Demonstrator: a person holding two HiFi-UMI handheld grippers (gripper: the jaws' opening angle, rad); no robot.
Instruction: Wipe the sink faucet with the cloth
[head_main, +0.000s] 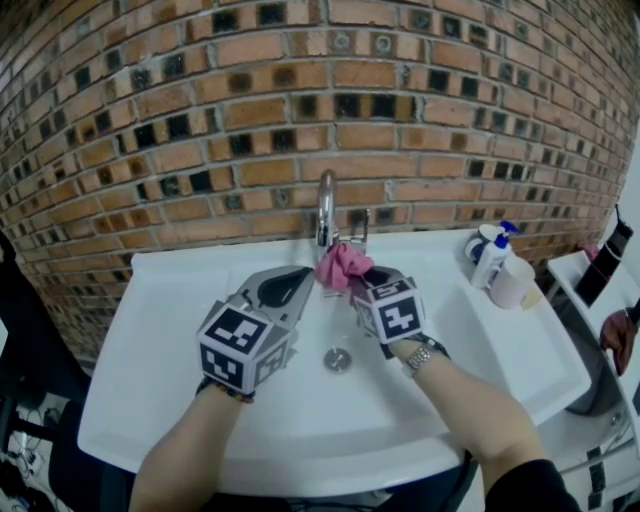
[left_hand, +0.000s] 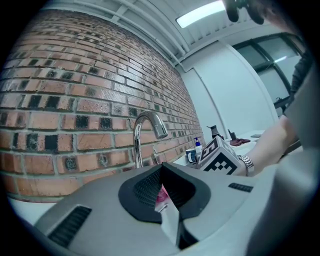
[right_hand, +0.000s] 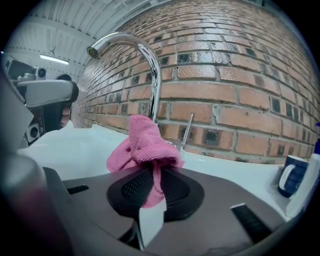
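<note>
White rectangular ceramic sink (head_main: 160, 340) is sitting under a red brick wall (head_main: 200, 120), and the left gripper (head_main: 297, 284) is hovering level over the basin just left of the curved chrome faucet (head_main: 325, 205). Its jaws are clenched together on nothing, with only a pink sliver showing past them. The bunched pink microfibre cloth (head_main: 341, 264) is sitting against the faucet's lower stem, the right gripper (head_main: 362, 280) is grasping a fold of it, and a white pump bottle with blue top (head_main: 493, 255) is standing on the ledge farther right.
</note>
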